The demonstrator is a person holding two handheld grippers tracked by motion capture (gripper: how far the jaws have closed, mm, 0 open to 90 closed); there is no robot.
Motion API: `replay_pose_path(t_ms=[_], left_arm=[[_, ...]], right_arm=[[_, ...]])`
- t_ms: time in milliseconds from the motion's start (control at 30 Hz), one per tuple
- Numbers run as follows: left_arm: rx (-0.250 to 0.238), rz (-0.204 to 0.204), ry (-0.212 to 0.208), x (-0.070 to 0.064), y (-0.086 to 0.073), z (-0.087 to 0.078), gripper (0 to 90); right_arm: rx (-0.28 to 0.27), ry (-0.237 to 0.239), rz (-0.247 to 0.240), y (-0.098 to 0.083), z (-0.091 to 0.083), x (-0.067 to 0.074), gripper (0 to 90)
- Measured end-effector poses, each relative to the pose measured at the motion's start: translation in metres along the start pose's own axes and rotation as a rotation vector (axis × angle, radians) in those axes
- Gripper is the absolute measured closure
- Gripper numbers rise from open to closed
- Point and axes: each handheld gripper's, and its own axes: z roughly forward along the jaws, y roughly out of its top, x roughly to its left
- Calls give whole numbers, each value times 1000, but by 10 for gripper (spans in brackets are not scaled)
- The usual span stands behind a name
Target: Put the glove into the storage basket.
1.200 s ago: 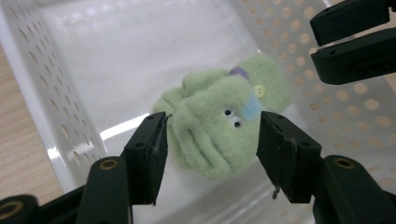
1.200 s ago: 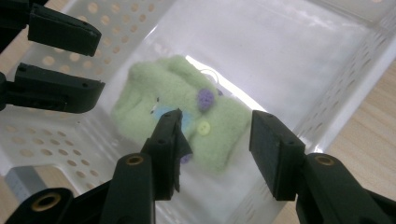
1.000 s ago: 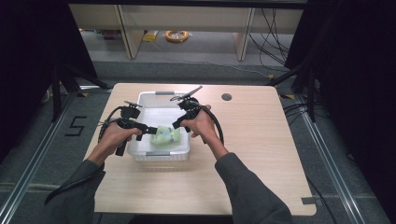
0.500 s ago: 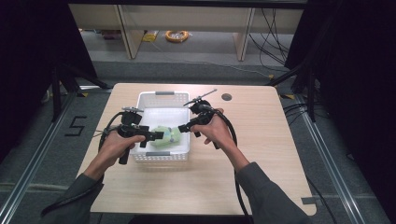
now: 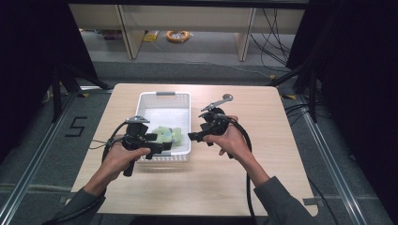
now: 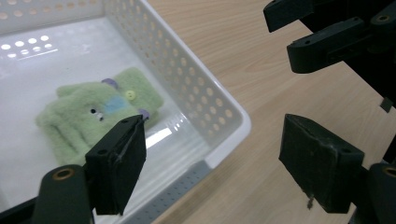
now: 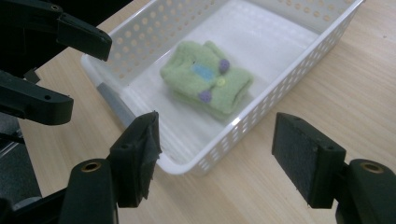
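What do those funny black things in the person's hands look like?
Each hand holds a black tool with two flat, square-ended jaws. The left tool has a grey three-cornered plate on top, and the right tool has one too. A black cable trails from each. The person wears dark grey sleeves.

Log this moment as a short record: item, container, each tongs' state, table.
item: green folded knit piece with buttons, lying flat
container: white perforated basket, item inside near the front end
left tongs: open, jaws just opening, nothing between them, over the basket's front left
right tongs: open, jaws just opening, empty, beside the basket's right wall
table: light wood, basket stands on it
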Motion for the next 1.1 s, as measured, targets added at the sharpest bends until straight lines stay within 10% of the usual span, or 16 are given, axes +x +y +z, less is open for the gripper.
replay_pose_path(t_ms=[1100], left_arm=[[-25,145,-89,-59,-48,8,214]], right_arm=[[-134,24,9,-100,-68,-6,295]])
